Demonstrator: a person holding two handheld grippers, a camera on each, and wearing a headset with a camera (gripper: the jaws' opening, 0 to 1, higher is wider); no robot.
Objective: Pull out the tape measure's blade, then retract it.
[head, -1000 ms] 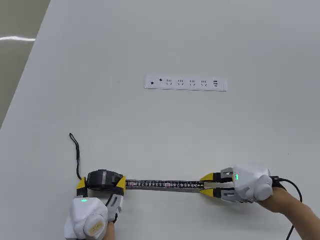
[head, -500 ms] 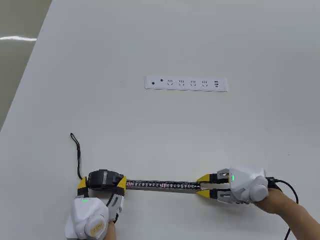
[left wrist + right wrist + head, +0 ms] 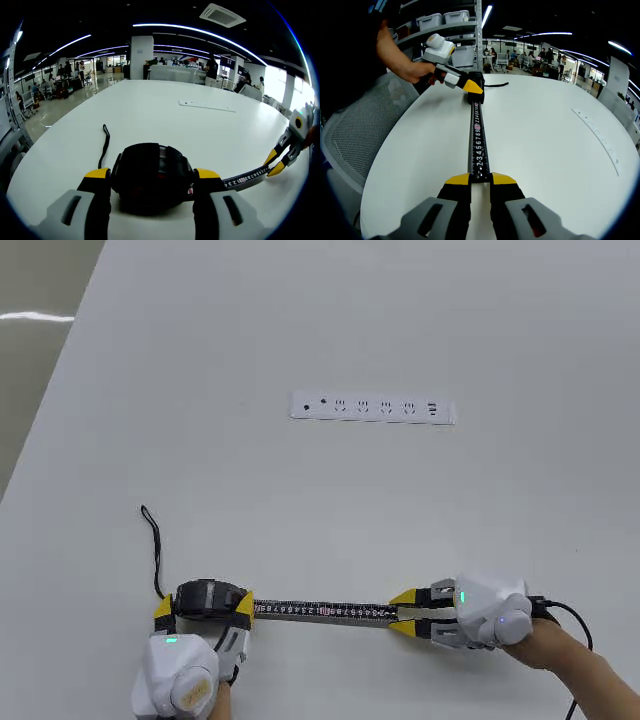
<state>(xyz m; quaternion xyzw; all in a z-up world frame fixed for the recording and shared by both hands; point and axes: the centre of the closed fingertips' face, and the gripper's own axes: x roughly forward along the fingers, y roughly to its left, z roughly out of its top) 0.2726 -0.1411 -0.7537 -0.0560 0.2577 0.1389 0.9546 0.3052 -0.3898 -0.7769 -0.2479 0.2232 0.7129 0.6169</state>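
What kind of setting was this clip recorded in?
Probably an open-plan office or lab workspace. There is a large white table with a power strip on it, long ceiling light strips over distant desks and people, and shelves holding storage bins.

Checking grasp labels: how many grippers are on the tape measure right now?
2. The left gripper clamps the tape measure case at the near left of the table; the right gripper pinches the free end of the blade, which is pulled out to the right.

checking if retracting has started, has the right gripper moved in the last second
Yes. Against the power strip, the right gripper has slid a little toward the tape measure case, shortening the blade.
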